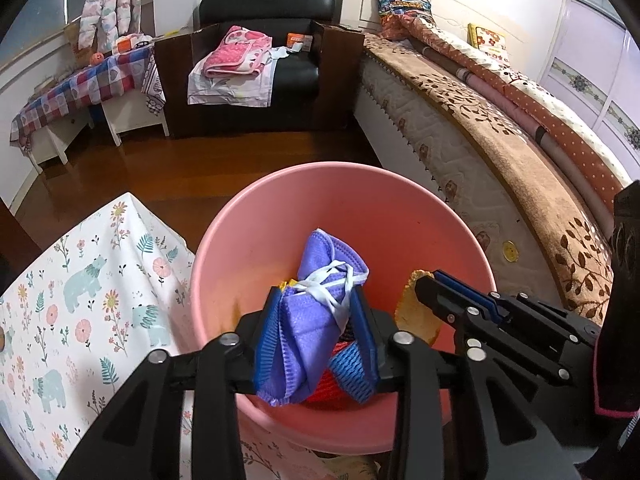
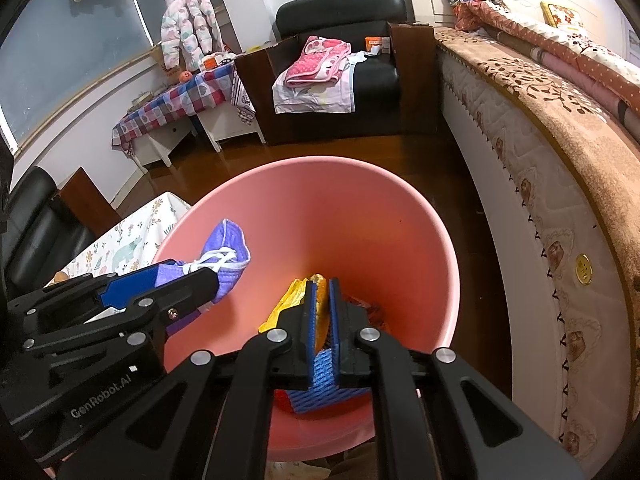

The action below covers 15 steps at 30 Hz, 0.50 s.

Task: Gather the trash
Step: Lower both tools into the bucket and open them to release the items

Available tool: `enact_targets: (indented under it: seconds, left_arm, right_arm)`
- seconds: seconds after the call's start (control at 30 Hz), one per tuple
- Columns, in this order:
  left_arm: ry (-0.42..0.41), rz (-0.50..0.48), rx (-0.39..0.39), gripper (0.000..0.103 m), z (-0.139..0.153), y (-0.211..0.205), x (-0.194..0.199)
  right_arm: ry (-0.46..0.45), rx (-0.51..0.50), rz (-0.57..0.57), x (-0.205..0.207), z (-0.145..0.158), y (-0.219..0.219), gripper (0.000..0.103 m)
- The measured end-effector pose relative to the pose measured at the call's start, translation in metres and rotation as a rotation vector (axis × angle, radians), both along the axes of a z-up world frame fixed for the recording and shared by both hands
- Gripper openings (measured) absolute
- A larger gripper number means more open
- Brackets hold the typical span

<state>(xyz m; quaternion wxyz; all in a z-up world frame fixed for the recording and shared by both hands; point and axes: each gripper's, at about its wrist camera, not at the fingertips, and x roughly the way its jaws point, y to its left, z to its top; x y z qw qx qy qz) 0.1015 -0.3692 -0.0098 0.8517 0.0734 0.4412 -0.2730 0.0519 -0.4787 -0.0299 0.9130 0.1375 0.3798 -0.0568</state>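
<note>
"GenRobot.AI" lettering on left gripper [image 2: 188,280] (purple mask [image 2: 224,252] clamped)

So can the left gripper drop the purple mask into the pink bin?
Probably yes. The left gripper holds the purple mask right over the open pink bin, nothing between them; the right gripper is off to one side.

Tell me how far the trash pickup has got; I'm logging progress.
Done: yellow and red wrappers already lie in the pink bin. In hand: the left gripper holds a purple face mask over the bin, and the right gripper pinches an orange-yellow scrap there too. Left: opening both sets of fingers to drop them in.
</note>
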Motion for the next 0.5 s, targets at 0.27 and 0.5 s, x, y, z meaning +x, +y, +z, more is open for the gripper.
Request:
enact_targets:
  seconds: [0.27,0.5]
  left_arm:
    - [-0.014,0.006,-0.010,0.047,0.0046,0.0036,0.0007]
    - [-0.008,0.007,-0.010,0.047,0.0055,0.0054,0.0010]
  right_arm:
    - [-0.008,0.005,-0.015,-0.0023,0.0016,-0.0037,0.016]
    - [-0.007,0.006,-0.015,-0.0025,0.0017,-0.0040,0.016]
